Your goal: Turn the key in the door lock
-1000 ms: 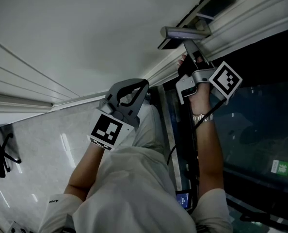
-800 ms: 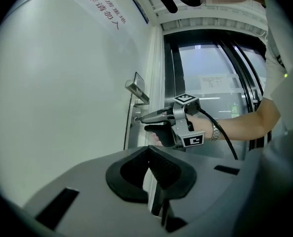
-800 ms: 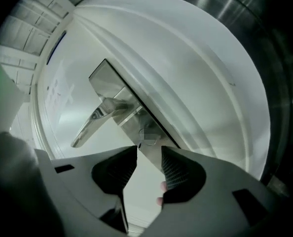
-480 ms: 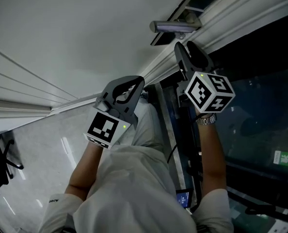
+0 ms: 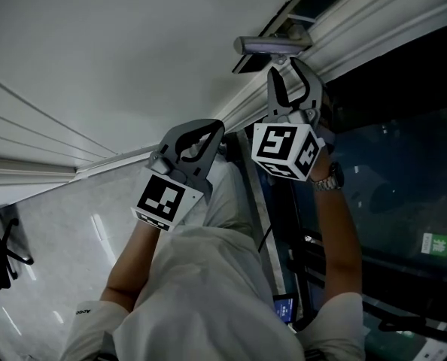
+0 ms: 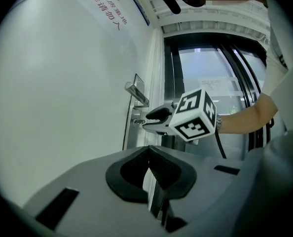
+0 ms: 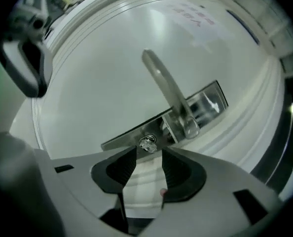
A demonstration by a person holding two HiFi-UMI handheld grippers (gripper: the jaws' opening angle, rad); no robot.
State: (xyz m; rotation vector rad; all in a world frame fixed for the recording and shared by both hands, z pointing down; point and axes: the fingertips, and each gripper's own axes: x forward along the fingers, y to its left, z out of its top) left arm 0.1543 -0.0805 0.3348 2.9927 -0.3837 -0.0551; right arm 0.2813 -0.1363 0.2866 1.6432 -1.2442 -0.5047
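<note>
Two hand-held grippers face a white door. To the left, the left gripper has its jaws pressed together on nothing, well apart from the lock. To the right, just beside the silver lever handle, the right gripper has jaws spread, having just been opening; the key stands in the metal lock plate between their tips, unpinched.

Head view looking down, gripper views share door lock
</note>
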